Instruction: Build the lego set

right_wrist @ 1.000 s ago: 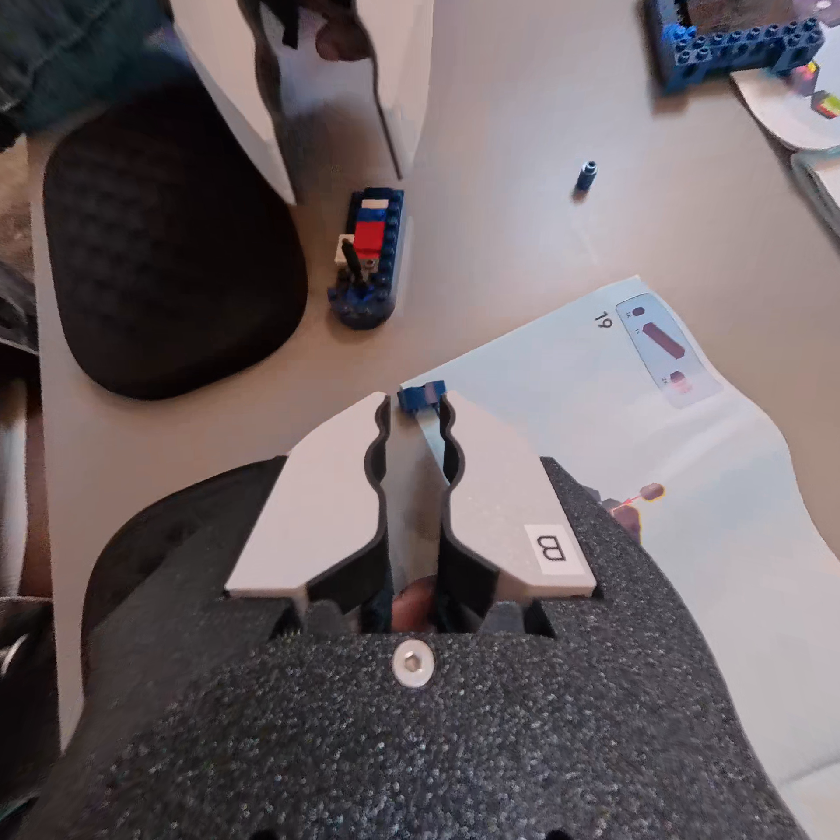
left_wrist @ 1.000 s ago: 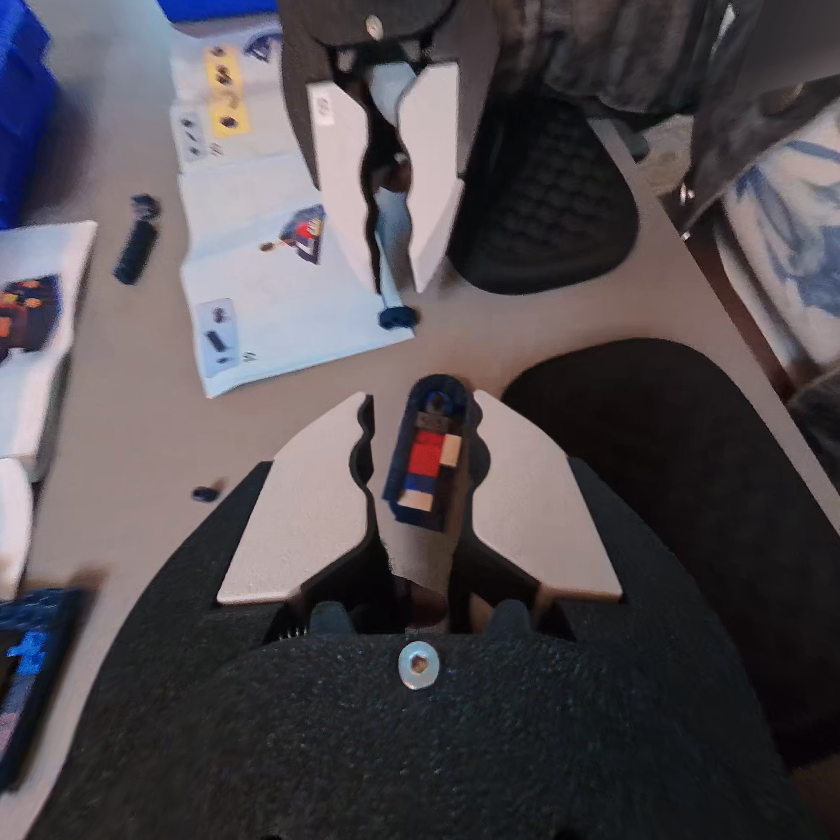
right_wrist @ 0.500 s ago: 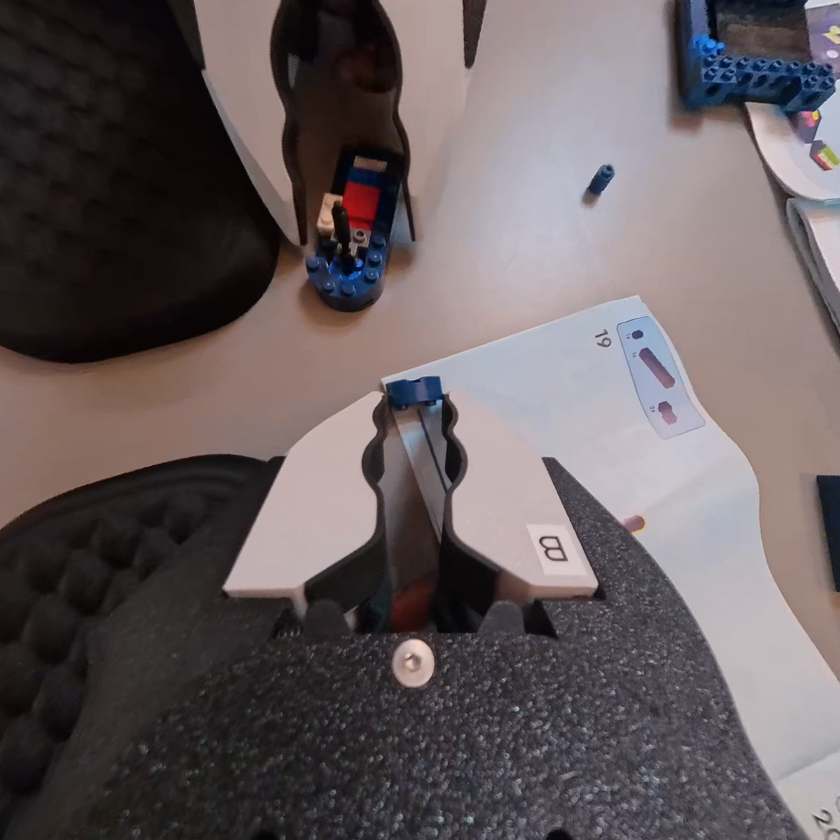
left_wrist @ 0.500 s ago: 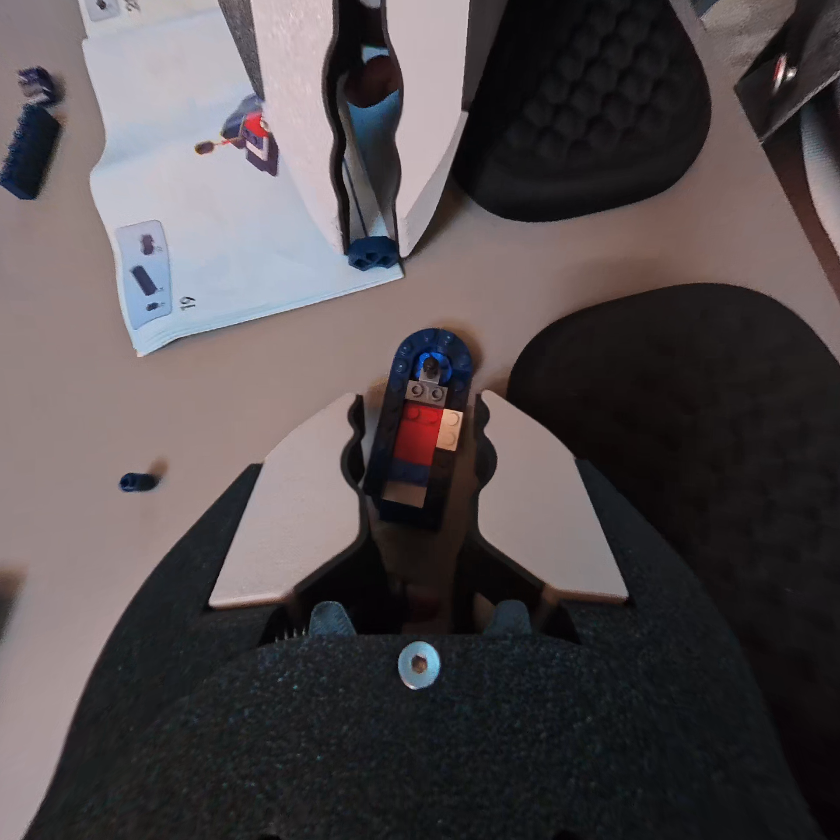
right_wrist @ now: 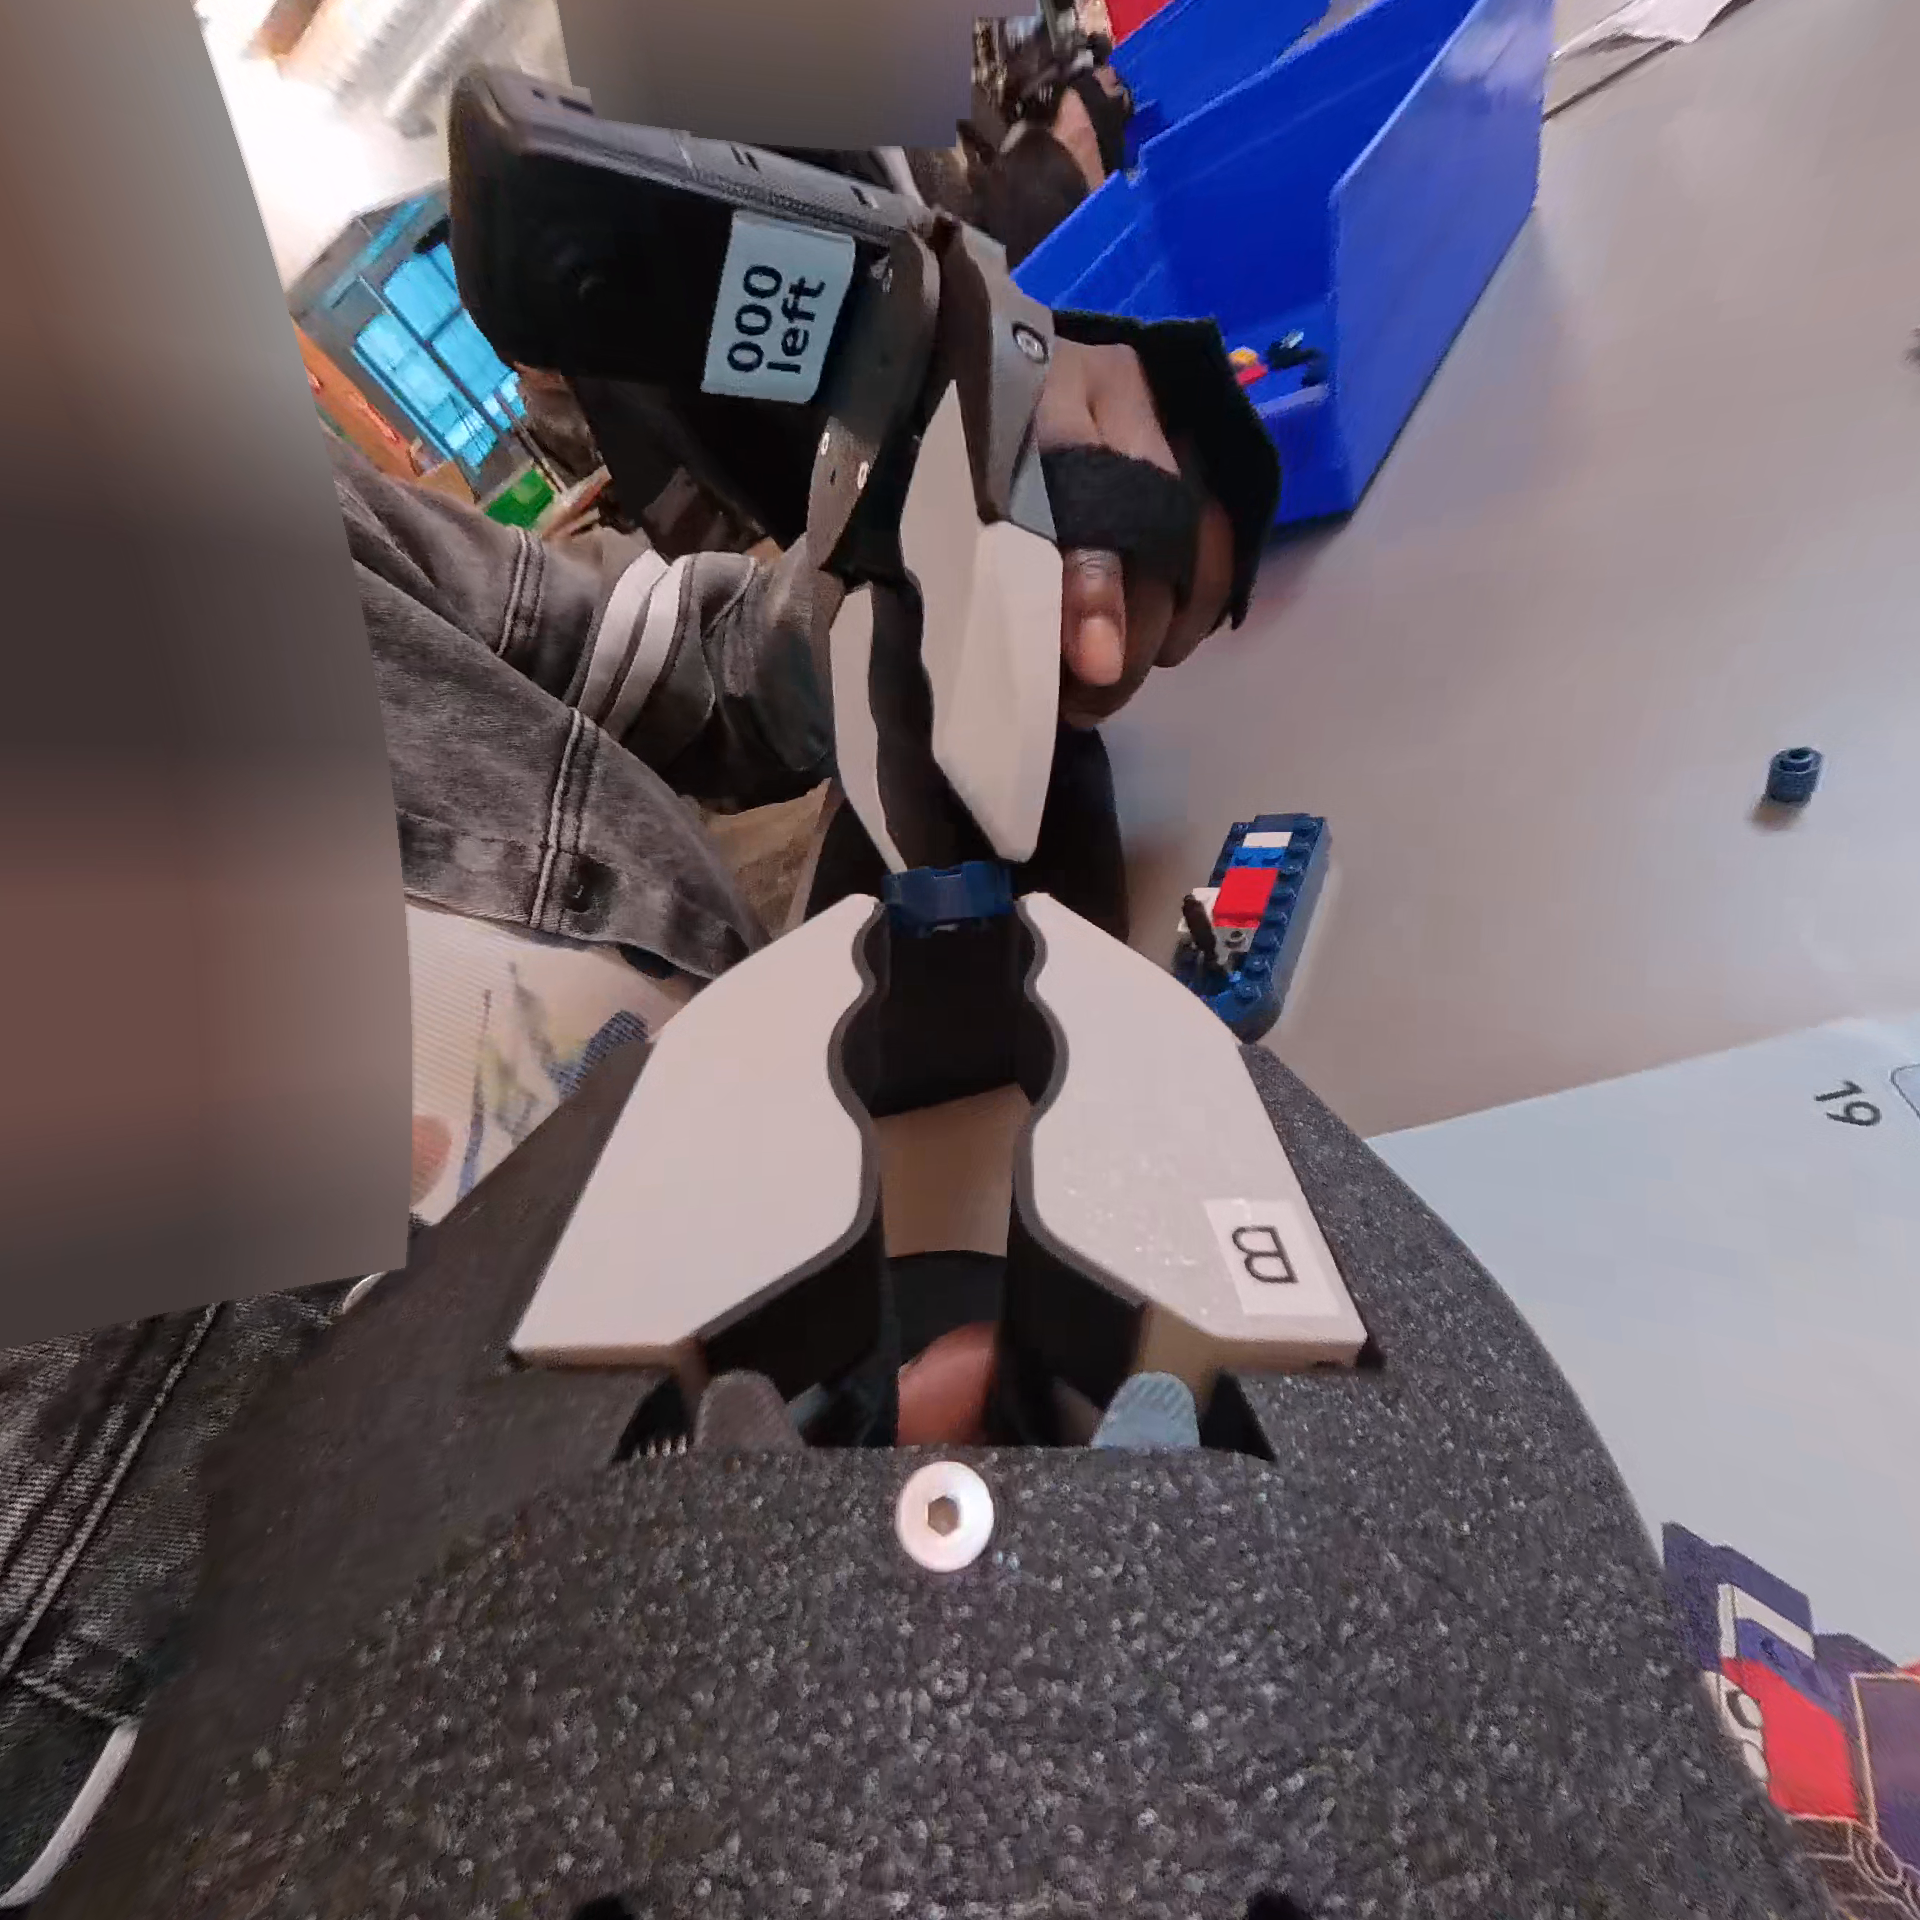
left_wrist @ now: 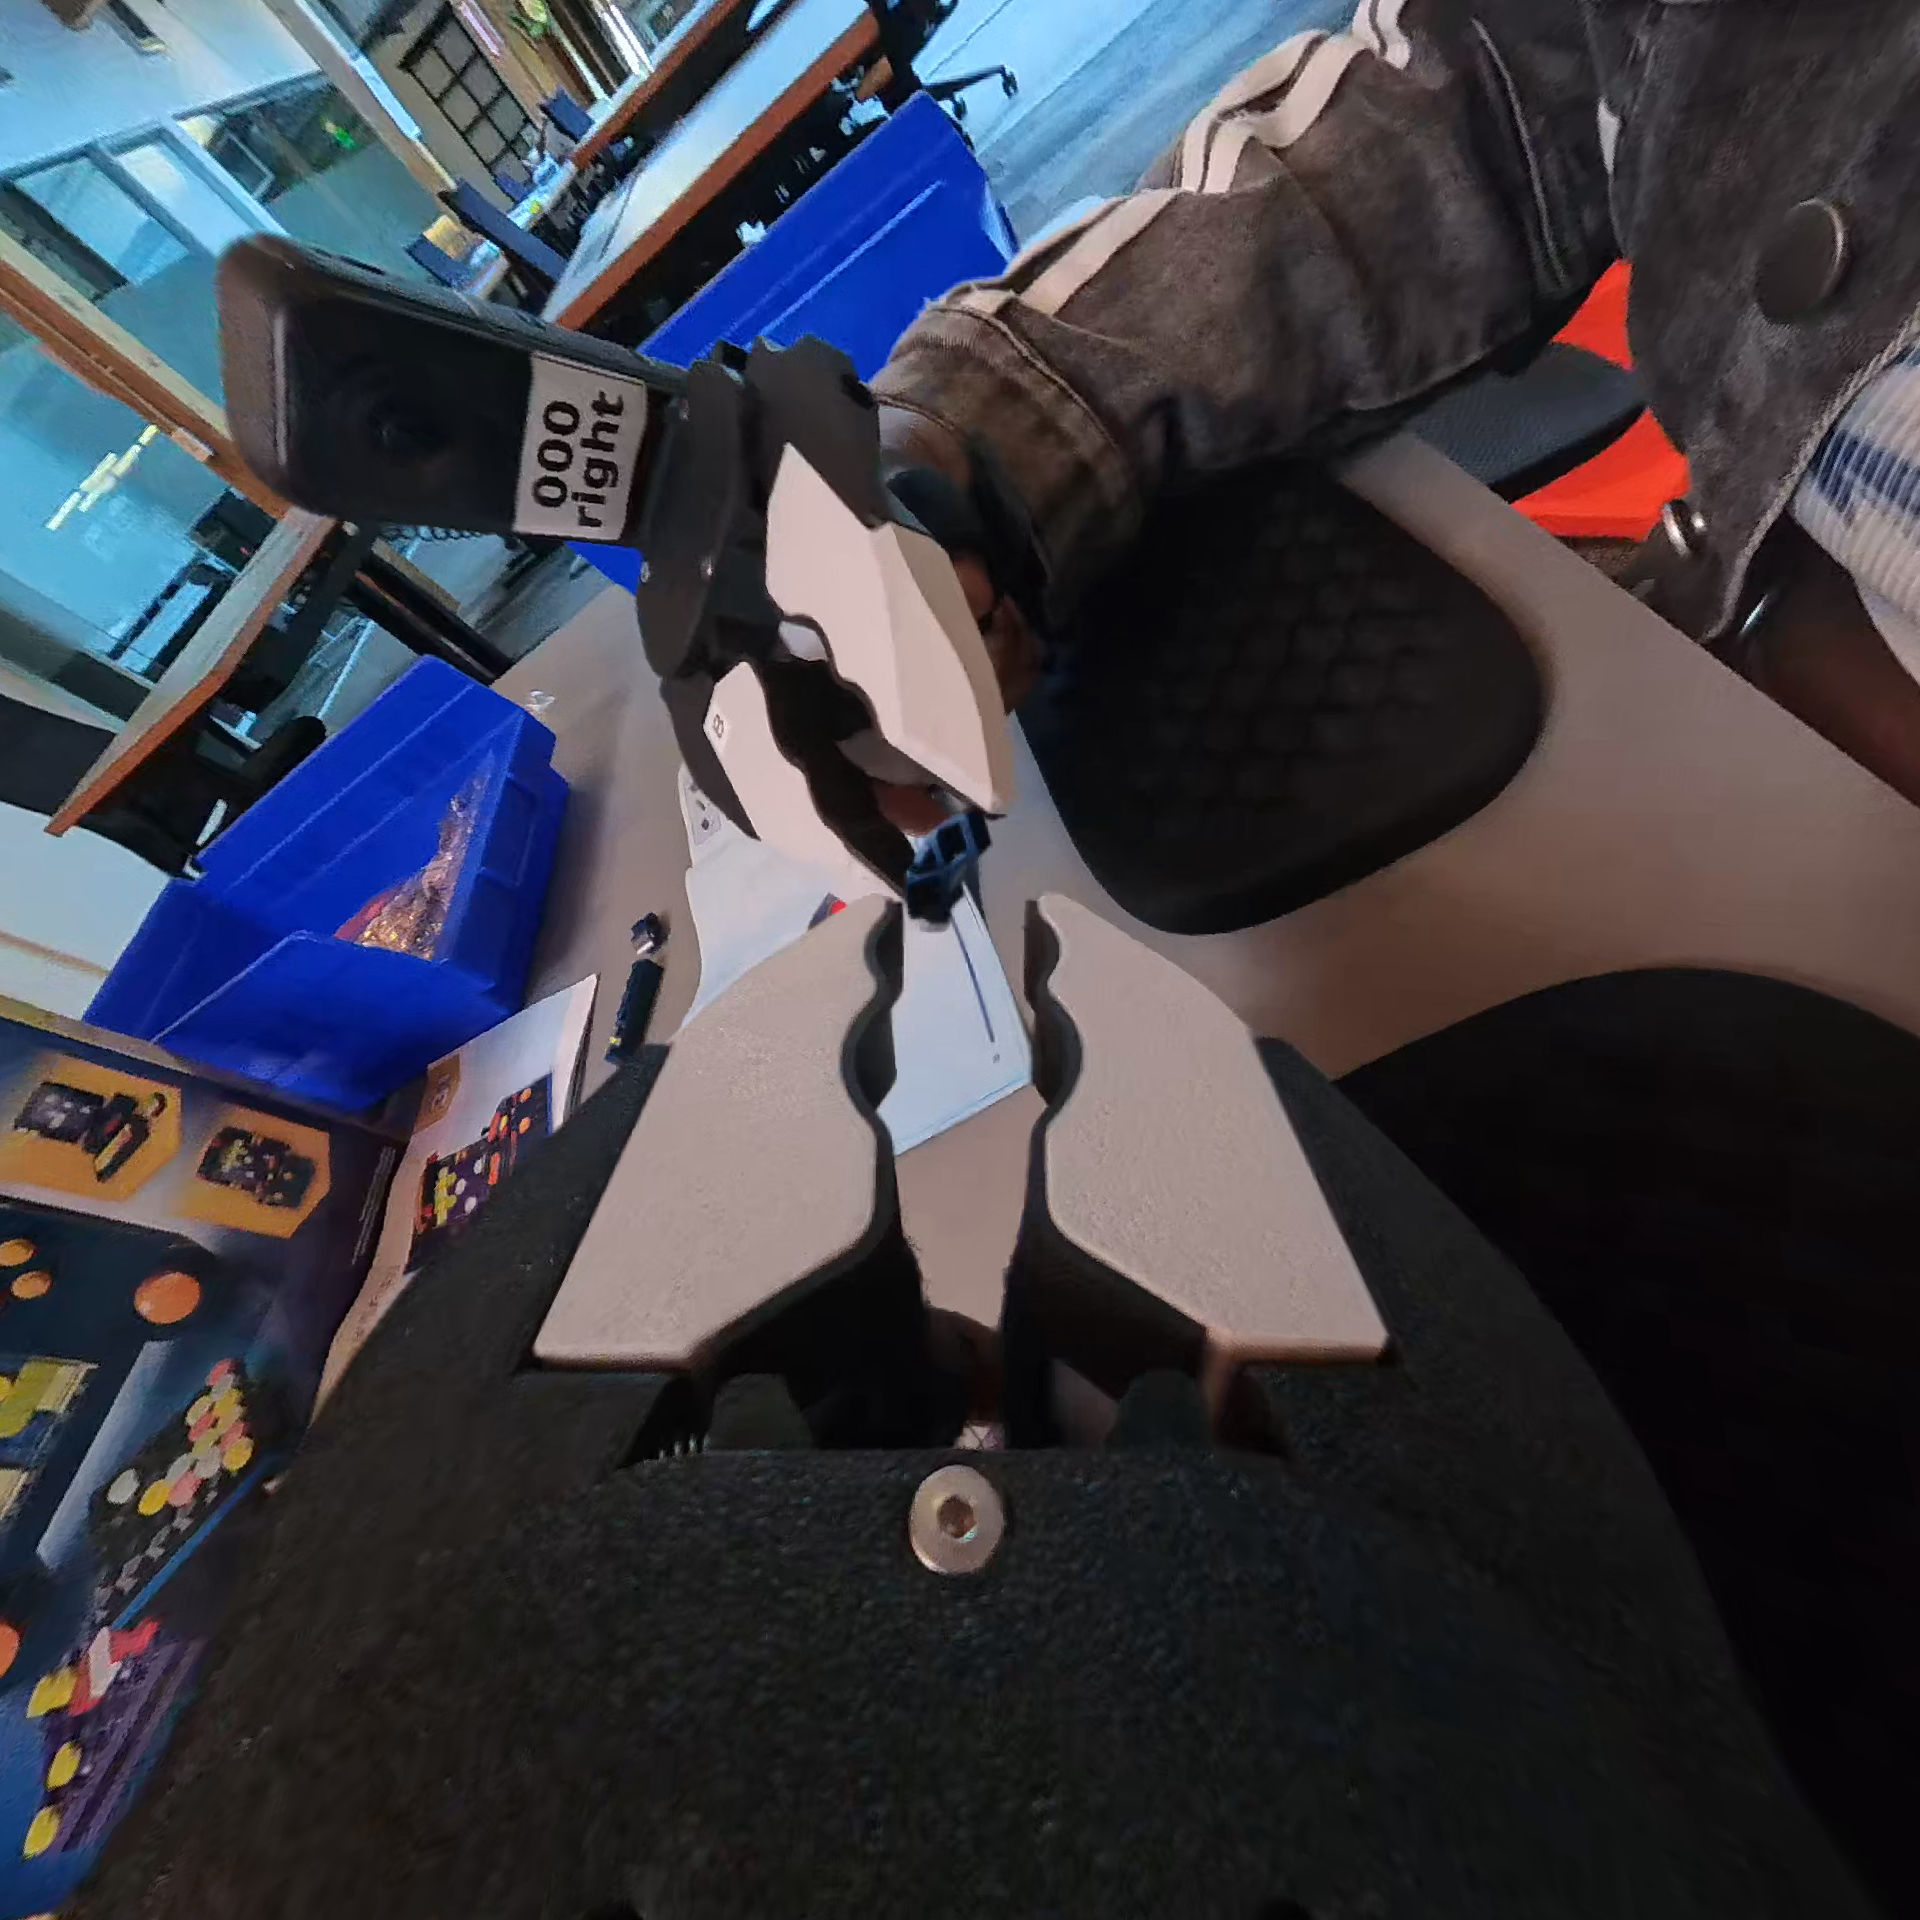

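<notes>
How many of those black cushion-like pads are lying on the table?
2. The far black pad lies by the table edge, just right of the right gripper. The near black pad sits right of the left gripper, which partly covers it.

Both grippers are raised off the table, tips nearly meeting. Right gripper [right_wrist: 945,909] is pinching a small dark blue brick [right_wrist: 943,896] at its fingertips. Left gripper [left_wrist: 961,920] is hanging with jaws slightly apart, gripping nothing, tips just beside that brick.
</notes>
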### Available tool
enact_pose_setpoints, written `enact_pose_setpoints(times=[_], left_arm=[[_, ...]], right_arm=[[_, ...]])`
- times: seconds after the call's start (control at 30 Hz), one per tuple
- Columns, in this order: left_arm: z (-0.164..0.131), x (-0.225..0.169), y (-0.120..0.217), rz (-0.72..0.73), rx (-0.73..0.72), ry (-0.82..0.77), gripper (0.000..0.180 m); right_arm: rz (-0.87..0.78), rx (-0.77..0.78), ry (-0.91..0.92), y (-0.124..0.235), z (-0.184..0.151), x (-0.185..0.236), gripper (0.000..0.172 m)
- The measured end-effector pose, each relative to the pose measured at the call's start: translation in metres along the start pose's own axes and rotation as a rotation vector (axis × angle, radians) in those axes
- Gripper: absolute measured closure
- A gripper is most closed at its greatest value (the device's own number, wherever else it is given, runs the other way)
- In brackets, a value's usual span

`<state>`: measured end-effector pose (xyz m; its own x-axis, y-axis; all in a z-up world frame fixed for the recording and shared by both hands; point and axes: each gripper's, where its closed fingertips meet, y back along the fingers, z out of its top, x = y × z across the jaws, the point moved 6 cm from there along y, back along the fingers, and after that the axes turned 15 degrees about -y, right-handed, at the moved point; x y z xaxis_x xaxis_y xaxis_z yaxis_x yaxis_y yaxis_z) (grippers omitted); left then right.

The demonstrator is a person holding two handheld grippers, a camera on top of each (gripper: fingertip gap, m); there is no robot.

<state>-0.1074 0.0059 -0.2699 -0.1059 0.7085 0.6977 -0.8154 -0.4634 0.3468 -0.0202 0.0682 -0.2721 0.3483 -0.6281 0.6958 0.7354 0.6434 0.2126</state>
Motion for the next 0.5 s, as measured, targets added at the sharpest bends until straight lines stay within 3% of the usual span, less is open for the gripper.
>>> enact_pose_setpoints(times=[0.13, 0.33, 0.4, 0.5], left_arm=[[0.004, 0.001, 0.002, 0.011, -0.036, -0.003, 0.171], [0.009, 0.005, 0.001, 0.041, -0.042, 0.009, 0.172], [0.014, 0.017, 0.005, 0.147, -0.100, 0.140, 0.173], [0.017, 0.039, 0.015, 0.312, -0.369, 0.511, 0.173]], right_arm=[[0.007, 0.052, 0.005, -0.003, 0.001, 0.005, 0.150], [-0.012, 0.071, 0.016, 0.000, 0.005, 0.010, 0.150], [-0.024, -0.048, 0.074, 0.007, 0.016, 0.016, 0.150], [-0.168, -0.385, 0.331, 0.021, 0.038, 0.030, 0.146]])
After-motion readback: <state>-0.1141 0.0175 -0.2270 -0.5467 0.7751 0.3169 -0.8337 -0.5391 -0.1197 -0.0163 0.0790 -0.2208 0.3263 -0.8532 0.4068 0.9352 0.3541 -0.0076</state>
